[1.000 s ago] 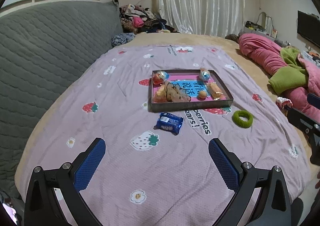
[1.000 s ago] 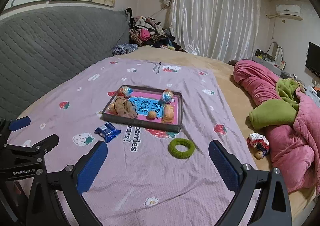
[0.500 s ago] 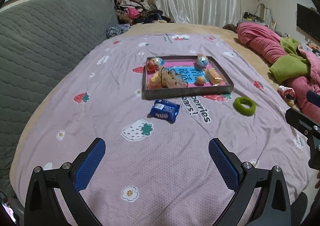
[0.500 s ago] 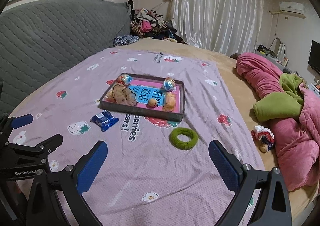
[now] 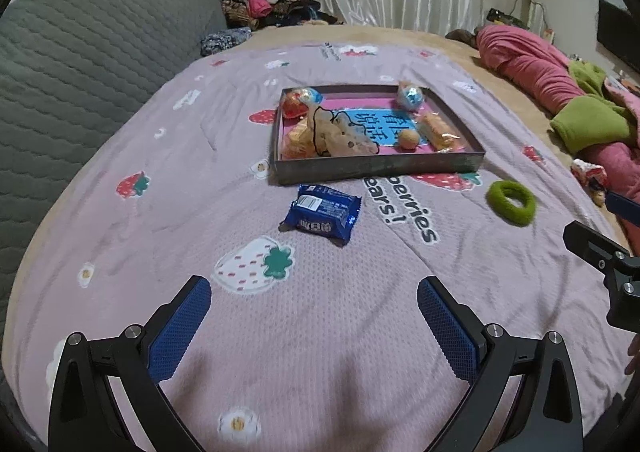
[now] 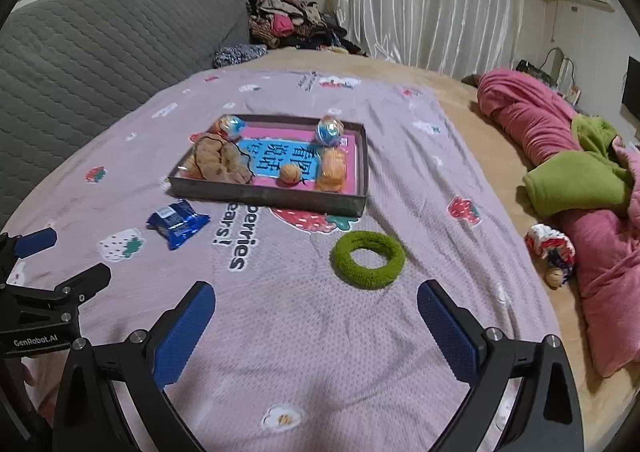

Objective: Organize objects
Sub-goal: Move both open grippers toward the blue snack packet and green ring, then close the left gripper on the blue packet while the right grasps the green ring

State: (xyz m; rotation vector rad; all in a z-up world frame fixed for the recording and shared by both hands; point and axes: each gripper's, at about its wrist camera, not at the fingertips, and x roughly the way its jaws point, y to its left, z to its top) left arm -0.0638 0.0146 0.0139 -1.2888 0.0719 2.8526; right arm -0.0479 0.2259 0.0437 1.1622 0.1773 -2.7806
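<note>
Grippers nearer blue packet, green ring

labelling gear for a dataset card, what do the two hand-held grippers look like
Both look alike: the left hand-held gripper and right hand-held gripper have black metal frames with silver screws and two fingers faced with blue textured pads. The left one's body carries white "GenRobot.AI" lettering.

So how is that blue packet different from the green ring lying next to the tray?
The blue packet is a flat, shiny, rectangular wrapper with print on it; the green ring is round, fuzzy and open in the middle. The packet lies off the tray's left front corner, the ring off its right. Both rest on the pink blanket, outside the tray, untouched.
</note>
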